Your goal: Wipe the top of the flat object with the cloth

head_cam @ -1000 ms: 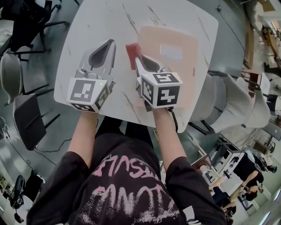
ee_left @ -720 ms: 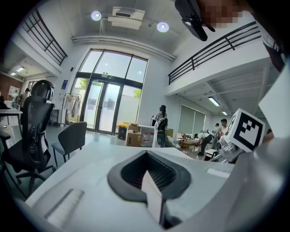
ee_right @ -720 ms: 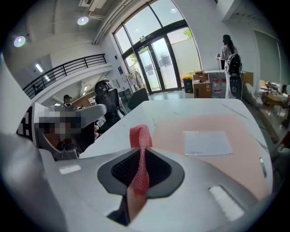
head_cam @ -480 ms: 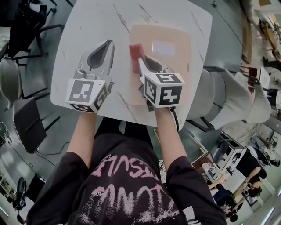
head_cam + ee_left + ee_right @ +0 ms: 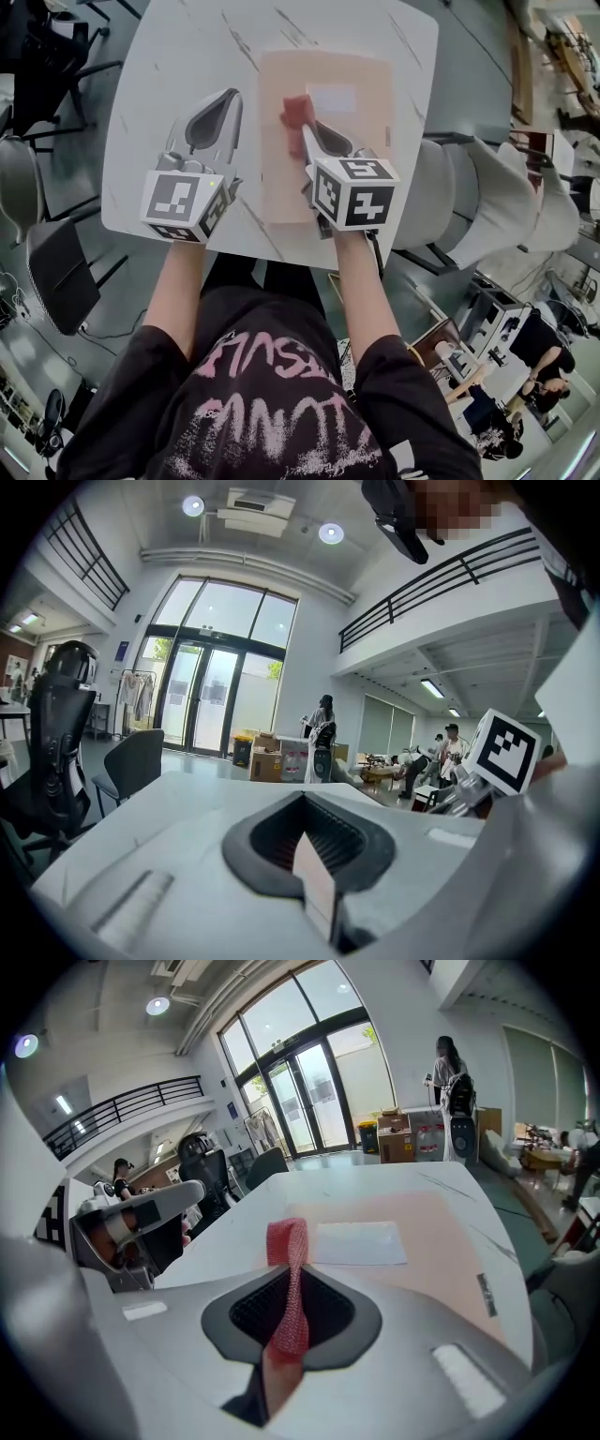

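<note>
White bench (image 5: 178, 56): one peach board (image 5: 370, 122), white-labelled; one red cloth (image 5: 296, 111) pinched in right tool (image 5: 307, 136); left tool (image 5: 223, 101) pressed together.

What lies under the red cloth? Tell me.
The pale pink flat object, lying on the white table. The right claw grips the cloth; the patch directly beneath it is covered.

A white table (image 5: 178, 66) with thin dark veins stands between a dark chair (image 5: 56, 272) on its left and pale chairs (image 5: 497, 216) on its right. Far behind it, a person (image 5: 322, 728) stands near cardboard boxes (image 5: 267, 758) and tall glass doors (image 5: 202, 714)
</note>
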Motion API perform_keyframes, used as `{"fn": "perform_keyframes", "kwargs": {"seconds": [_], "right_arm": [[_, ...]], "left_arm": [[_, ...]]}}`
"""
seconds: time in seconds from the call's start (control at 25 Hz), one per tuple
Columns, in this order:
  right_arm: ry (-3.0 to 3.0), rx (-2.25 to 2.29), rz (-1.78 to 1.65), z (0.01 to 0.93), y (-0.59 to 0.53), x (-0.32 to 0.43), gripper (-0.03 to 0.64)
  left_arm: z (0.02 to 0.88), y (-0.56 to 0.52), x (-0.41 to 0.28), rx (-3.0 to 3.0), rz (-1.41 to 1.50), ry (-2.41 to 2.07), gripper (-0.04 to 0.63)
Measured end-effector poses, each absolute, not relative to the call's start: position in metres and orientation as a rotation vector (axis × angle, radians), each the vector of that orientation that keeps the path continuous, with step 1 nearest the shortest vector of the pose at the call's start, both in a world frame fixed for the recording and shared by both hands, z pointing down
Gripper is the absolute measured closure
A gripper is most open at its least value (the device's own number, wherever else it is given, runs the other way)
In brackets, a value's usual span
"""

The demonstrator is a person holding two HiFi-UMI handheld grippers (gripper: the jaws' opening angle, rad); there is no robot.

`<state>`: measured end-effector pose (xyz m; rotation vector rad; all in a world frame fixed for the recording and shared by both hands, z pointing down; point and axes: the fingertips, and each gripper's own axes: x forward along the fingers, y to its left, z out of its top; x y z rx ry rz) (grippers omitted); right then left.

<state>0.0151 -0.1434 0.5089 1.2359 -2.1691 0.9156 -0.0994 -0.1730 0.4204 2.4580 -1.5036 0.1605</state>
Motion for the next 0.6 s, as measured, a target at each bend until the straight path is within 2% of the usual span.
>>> {"fn": "perform_keyframes", "kwargs": {"seconds": [0.6], "right_arm": [[-2.11, 1.342, 0.93, 0.508, -0.147, 0.066, 0.561]], "left_arm": [[0.419, -0.177, -0.066, 2.499, 0.165, -1.433, 0.595]]}}
